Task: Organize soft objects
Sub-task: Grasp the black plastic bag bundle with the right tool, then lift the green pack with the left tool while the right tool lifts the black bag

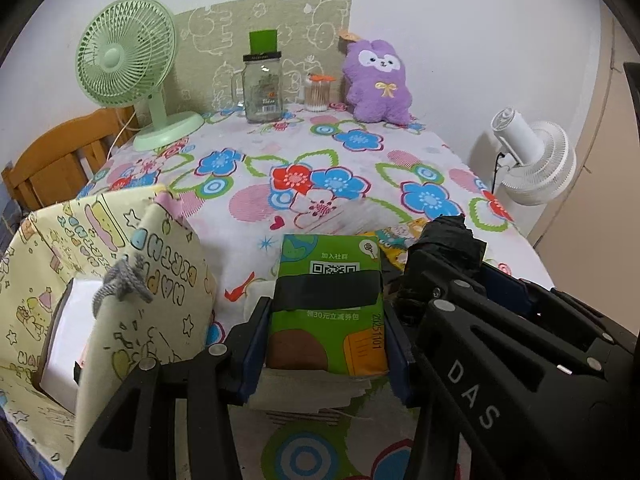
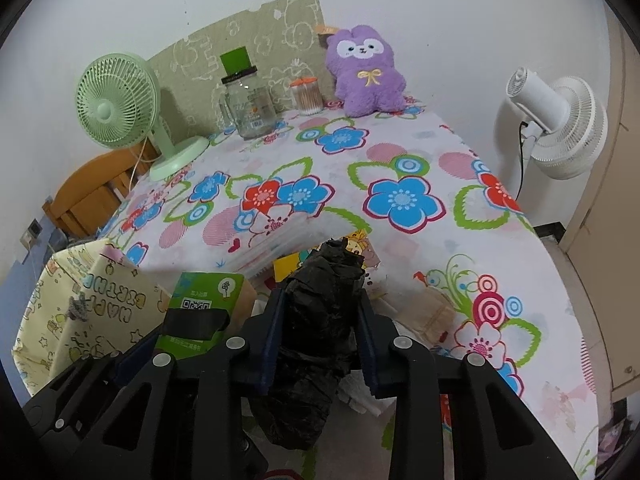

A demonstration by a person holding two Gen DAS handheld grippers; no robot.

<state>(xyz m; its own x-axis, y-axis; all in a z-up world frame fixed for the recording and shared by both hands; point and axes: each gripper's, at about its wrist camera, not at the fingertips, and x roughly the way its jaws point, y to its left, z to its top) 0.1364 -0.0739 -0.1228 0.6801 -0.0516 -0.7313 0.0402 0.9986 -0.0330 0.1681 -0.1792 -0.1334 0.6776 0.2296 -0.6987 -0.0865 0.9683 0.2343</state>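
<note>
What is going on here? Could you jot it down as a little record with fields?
Place: table with a flowered cloth
Left hand-held gripper: shut on a green tissue pack
Right hand-held gripper: shut on a crumpled black plastic bag
Near left: yellow cloth bag, open
At the back: green fan, glass jar, purple plush toy
Beside the table: white fan
</note>
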